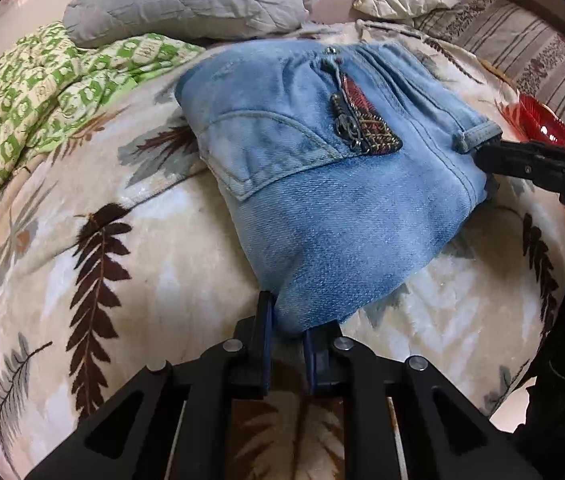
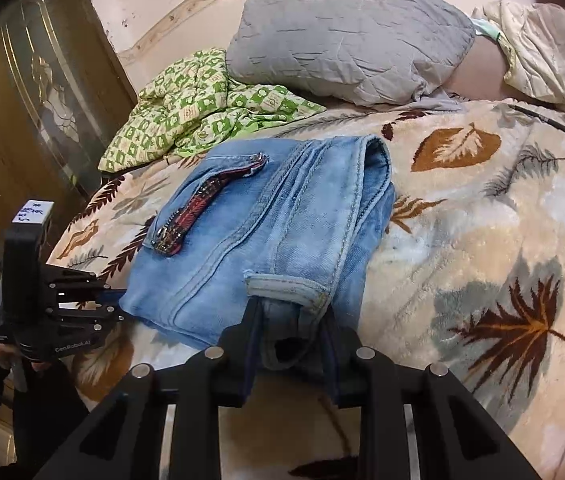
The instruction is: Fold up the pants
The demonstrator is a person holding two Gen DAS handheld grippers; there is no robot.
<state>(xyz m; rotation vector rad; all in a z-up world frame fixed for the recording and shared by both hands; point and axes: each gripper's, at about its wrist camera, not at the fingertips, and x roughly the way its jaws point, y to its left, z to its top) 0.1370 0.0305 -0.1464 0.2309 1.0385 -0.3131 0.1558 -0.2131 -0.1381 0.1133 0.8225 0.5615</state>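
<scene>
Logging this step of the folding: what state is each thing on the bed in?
jeans: folded into a compact stack, lying on the leaf-print blanket
left gripper: shut on a jeans corner
right gripper: shut on the jeans' cuff end
grey pillow: rumpled
green quilt: crumpled

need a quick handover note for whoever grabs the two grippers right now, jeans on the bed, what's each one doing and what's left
Left gripper: closed on the near corner of the folded jeans; denim sits between its pads.
Right gripper: clamped on the bunched waistband end with the belt loop.
Jeans: a compact folded bundle on the leaf-print blanket, pocket with plaid trim facing up. Grey pillow and green checked quilt lie behind, apart from the jeans.
Done: legs already folded into a short stack.
Left: probably settle the bundle flat, release both corners and square the edges. A red object sits near the right gripper; mind it.
</scene>
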